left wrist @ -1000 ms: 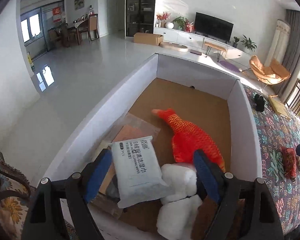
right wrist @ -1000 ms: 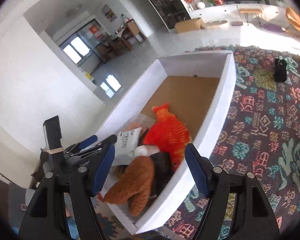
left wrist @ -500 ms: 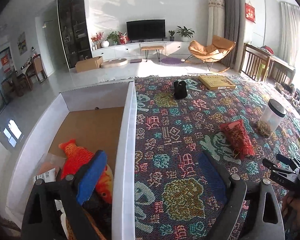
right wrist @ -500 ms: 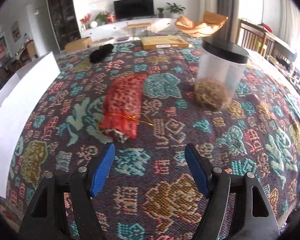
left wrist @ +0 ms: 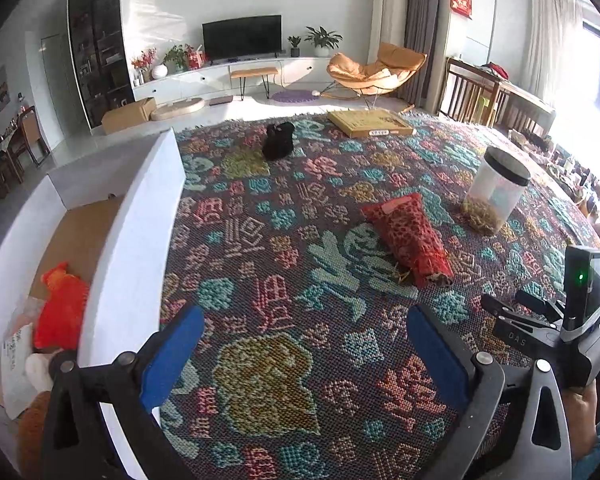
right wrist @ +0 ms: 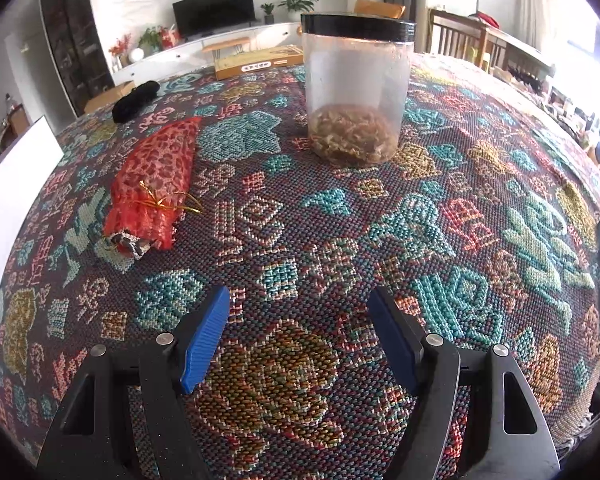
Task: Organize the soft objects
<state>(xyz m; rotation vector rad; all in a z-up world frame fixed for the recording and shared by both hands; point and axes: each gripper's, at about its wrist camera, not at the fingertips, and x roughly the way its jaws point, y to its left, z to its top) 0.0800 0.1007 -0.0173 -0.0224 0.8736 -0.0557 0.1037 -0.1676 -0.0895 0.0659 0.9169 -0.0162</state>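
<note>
Your left gripper (left wrist: pixel 300 344) has just been opening, empty, off the white box (left wrist: pixel 140 240) | right gripper (right wrist: pixel 298 332) gapes empty, now over patterned woven cloth (right wrist: pixel 340 220) | red mesh drawstring pouch (right wrist: pixel 156 176) lies ahead-left beside clear black-lidded jar (right wrist: pixel 356 92).

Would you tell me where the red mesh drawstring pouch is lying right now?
The red mesh drawstring pouch lies on the patterned woven cloth, left of the clear black-lidded jar in the right wrist view, outside the white box.
</note>
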